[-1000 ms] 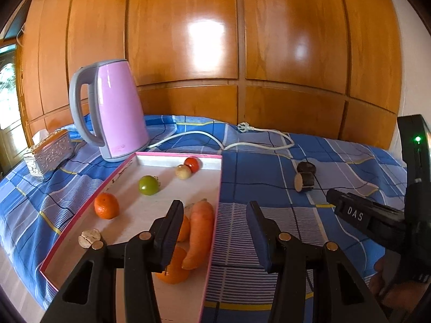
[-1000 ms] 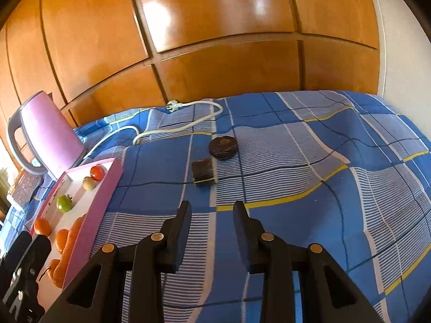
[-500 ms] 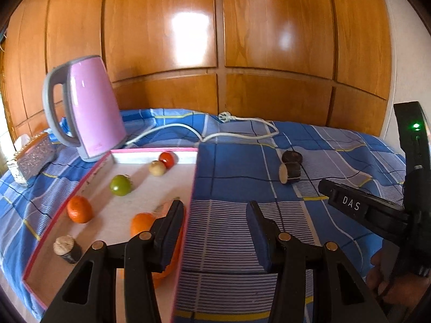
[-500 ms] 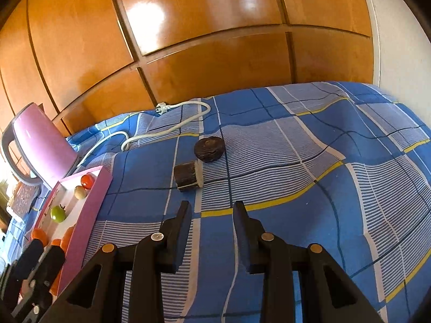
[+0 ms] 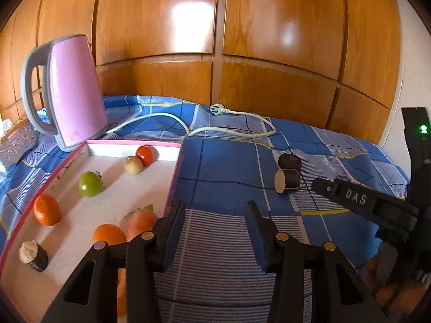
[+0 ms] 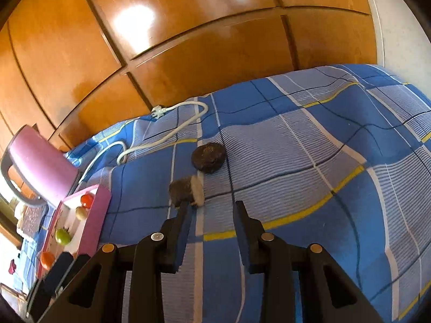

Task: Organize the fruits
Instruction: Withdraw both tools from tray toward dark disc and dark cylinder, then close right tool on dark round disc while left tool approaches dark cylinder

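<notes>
A pink-rimmed white tray lies on the blue checked cloth. It holds a red tomato, a pale round fruit, a green fruit, two oranges, a carrot and a dark cut piece. Two dark brown cut pieces lie on the cloth right of the tray: a cylinder on its side and a round one. My left gripper is open and empty over the cloth by the tray's right rim. My right gripper is open, just short of the cylinder.
A pink electric kettle stands behind the tray, its white cord and plug trailing across the cloth. A silver patterned box sits at the far left. A wooden panelled wall runs behind.
My left gripper has swung right, off the tray and over the cloth. My right gripper has moved forward, close to the two dark pieces. Both stay open and empty.
</notes>
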Demonstrator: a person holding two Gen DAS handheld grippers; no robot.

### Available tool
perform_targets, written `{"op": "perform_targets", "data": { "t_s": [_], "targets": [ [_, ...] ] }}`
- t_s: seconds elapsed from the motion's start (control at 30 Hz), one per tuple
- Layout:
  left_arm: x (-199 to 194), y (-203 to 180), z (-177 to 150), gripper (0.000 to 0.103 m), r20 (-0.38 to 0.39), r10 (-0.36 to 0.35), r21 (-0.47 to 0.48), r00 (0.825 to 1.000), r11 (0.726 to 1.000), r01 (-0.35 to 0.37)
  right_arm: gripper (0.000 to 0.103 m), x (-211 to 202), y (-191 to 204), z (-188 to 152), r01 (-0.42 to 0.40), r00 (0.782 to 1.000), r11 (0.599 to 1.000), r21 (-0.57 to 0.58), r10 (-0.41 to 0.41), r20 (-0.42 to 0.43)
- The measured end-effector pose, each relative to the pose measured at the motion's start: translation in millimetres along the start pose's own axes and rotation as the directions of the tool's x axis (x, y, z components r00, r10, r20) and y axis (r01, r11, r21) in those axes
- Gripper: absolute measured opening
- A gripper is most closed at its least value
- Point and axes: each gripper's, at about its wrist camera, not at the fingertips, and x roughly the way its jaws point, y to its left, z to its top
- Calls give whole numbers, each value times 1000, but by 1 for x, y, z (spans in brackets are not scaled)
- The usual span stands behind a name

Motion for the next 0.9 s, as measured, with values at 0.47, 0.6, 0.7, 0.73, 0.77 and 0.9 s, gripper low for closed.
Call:
{"op": "perform_targets", "data": {
  "t_s": [0.47,0.6,0.7,0.73,0.77,0.9],
  "targets": [
    [23,6,1,47,-83,-18,-71,996,997,13,34,50,13,34,19,998,999,-49,-21,-51],
    [24,6,0,47,-89,-19,-73,996,997,12,40,60,21,43,48,997,997,-59,-52,-57],
    [26,7,-1,47,-98,-18,-78,995,997,10,40,69,27,45,69,995,993,-94,-75,-64],
    [25,6,-1,47,-97,-16,-76,995,997,9,40,72,28,44,82,994,991,-107,-90,-69],
    [26,6,-1,47,-97,-16,-76,995,997,8,40,75,29,44,74,994,991,-111,-82,-70],
    [26,6,-2,47,-97,-15,-74,995,997,8,39,77,29,43,66,995,992,-111,-74,-66]
  ]
}}
